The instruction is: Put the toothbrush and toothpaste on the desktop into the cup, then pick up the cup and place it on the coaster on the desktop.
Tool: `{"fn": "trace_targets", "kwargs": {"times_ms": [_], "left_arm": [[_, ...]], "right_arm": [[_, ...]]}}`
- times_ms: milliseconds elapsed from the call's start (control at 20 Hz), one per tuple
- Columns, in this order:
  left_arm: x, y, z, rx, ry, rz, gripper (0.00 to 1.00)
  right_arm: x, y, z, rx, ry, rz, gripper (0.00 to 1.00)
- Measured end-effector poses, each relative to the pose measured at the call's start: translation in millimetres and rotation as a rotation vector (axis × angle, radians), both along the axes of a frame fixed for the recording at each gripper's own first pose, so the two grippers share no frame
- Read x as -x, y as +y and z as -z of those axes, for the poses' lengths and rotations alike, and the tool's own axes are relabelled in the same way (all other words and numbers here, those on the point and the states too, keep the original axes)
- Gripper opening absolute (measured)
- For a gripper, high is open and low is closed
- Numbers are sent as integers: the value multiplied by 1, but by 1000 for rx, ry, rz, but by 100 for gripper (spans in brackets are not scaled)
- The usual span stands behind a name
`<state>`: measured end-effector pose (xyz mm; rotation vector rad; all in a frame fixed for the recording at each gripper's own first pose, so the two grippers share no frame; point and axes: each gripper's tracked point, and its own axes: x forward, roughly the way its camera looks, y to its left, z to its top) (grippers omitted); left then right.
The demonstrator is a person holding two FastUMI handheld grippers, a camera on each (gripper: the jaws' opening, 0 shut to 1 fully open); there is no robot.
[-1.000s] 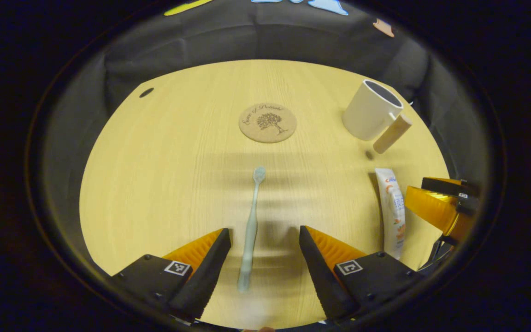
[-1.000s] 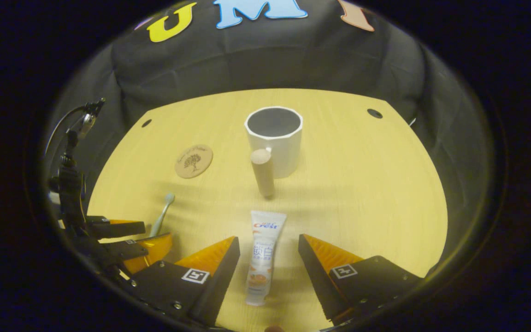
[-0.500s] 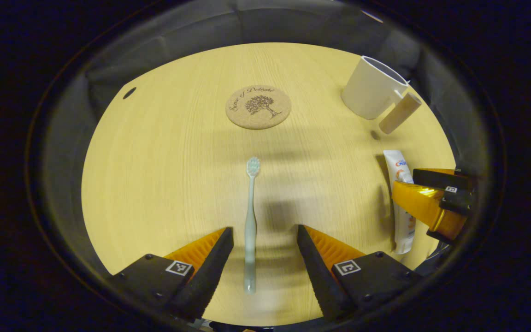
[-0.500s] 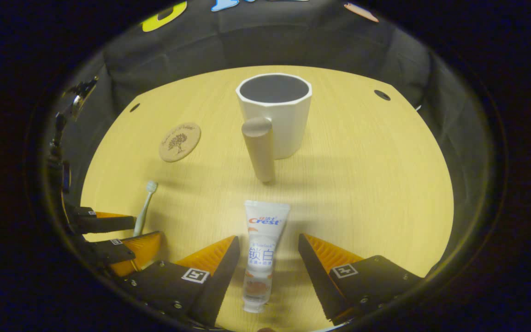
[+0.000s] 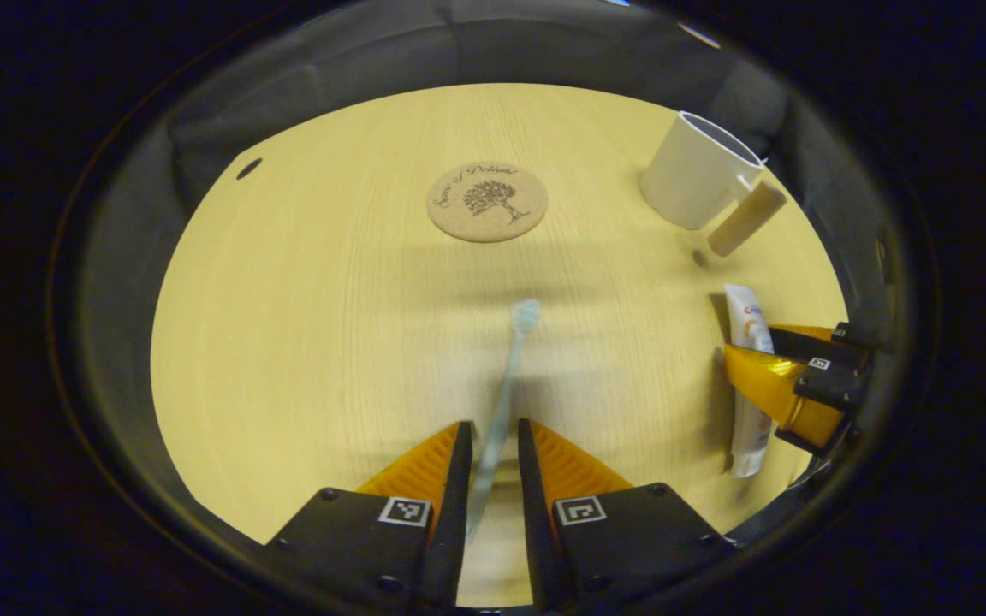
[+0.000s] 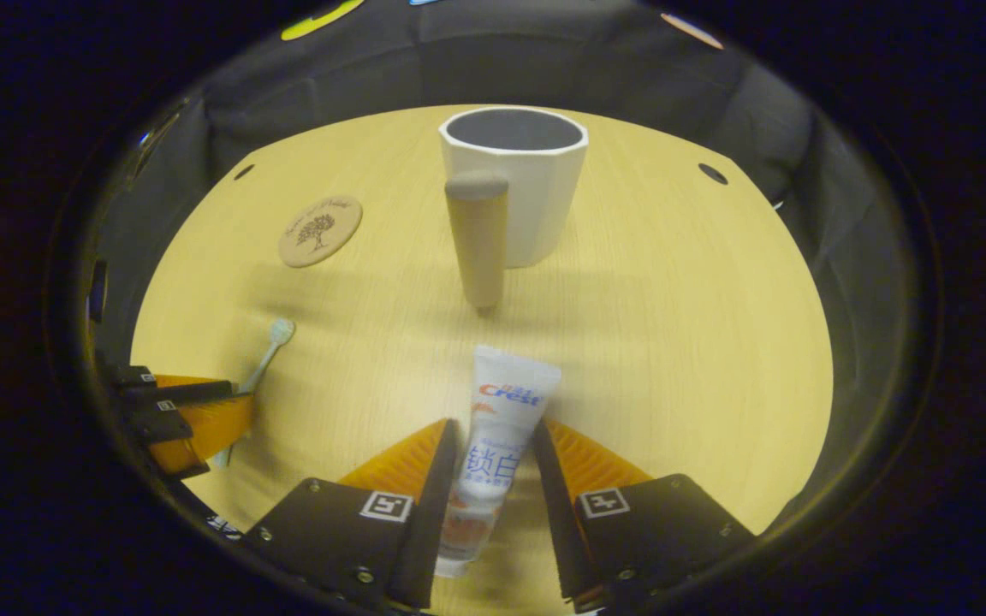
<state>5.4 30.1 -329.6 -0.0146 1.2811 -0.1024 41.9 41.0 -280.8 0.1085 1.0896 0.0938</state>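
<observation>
A: What is the left gripper [image 5: 490, 445] doing?

B: In the left gripper view its two fingers are drawn in tight on the toothbrush [image 5: 501, 402], pinching the lower part of the handle. The brush leans a little to the right, bristle head far from the gripper. I cannot tell whether it is off the counter [image 5: 305, 325] or lying on it.

A: And the right one?

B: In the right gripper view the right gripper [image 6: 489, 445] is clenched on the toothpaste [image 6: 493, 445], both fingers pressed against the sides of the tube at its middle. The flat crimped end points away toward the cup; the cap end sits down between the finger bases.

A: Where is the cup?

B: The cup [image 6: 517, 188] stands upright on the counter straight ahead of the toothpaste, open side up, its thick cylindrical handle [image 6: 478, 235] turned toward the right gripper. From the left gripper view it is at the far right.

A: The coaster?

B: The coaster [image 5: 487, 201] is a round cork disc with a tree printed on it, flat on the counter ahead of the toothbrush, well apart from the cup. In the right gripper view it lies to the left of the cup.

A: Do the grippers see each other?

B: Yes. The left gripper view has the right one at its right edge, around the tube. The right gripper view has the left one at lower left, with the brush head sticking out past it.
</observation>
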Motion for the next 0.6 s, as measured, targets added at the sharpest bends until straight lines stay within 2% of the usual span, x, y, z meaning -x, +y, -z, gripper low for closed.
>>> {"fn": "trace_targets", "kwargs": {"times_ms": [100, 150, 250, 300, 350, 400, 500, 600], "left_arm": [[-2, 2, -2, -2, -21, -7, 40], [-1, 1, -2, 1, -28, -4, 21], [-1, 2, 0, -1, -49, 6, 21], [1, 1, 0, 1, -44, 7, 17], [0, 1, 0, 1, -54, 20, 12], [0, 1, -1, 1, -53, 21, 12], [-2, 1, 0, 4, -66, 16, 12], [-1, 0, -1, 7, -82, 29, 8]], "right_arm": [[1, 0, -1, -10, -10, -10, 48], [4, -1, -4, -18, -9, 4, 39], [2, -4, 1, -30, -19, 19, 35], [3, -1, -1, -42, -27, 24, 25], [5, -2, -2, -56, -25, 23, 25], [5, -2, -2, -65, -29, 23, 25], [4, -2, -3, -85, -53, 26, 18], [4, -1, -5, -111, -64, 25, 18]]}}
